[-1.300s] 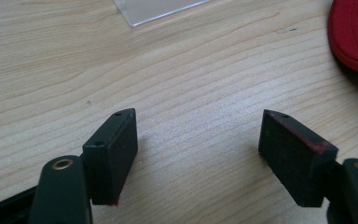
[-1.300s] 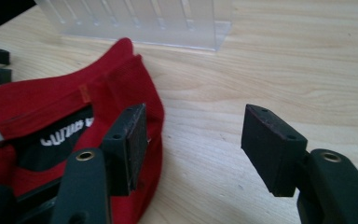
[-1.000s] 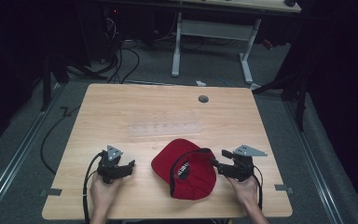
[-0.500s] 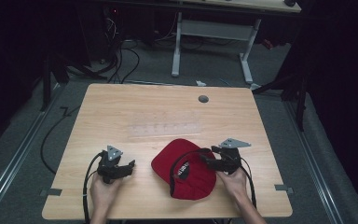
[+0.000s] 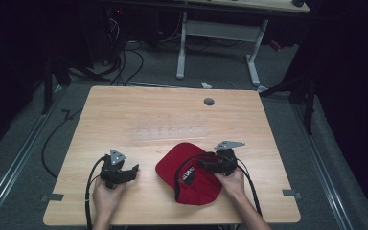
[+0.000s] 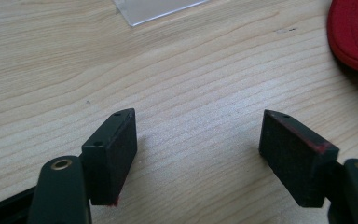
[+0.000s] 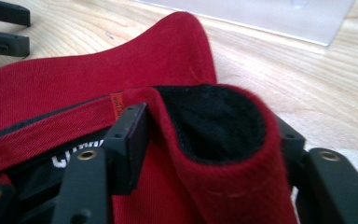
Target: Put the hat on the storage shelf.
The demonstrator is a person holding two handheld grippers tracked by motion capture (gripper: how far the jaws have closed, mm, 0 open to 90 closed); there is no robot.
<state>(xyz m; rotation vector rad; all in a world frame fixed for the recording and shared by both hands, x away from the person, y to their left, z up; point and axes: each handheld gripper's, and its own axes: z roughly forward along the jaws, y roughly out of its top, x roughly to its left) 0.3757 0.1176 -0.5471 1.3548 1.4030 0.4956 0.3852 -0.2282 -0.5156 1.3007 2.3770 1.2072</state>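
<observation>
A red cap (image 5: 187,172) lies upside down near the front edge of the wooden table (image 5: 124,105), its brim (image 6: 354,32) toward the middle. My right gripper (image 5: 206,165) has come in from the cap's right side. Its jaws have just been closing, and a fold of the cap's rear rim (image 7: 223,163) now fills the gap between them, pressed by both pads. The cap's dark lining (image 7: 209,121) shows inside the fold. My left gripper (image 5: 132,170) rests on the table left of the cap, open (image 6: 198,149), with bare wood between its jaws.
A clear plastic sheet (image 5: 167,132) lies flat on the table just beyond the cap. A round grey grommet (image 5: 209,101) sits near the far edge. Another desk's white legs (image 5: 215,33) and floor cables (image 5: 124,57) lie behind the table.
My right gripper moved left onto the cap's rear rim, and its jaws narrowed around a fold of the fabric. The left gripper stayed where it was.
</observation>
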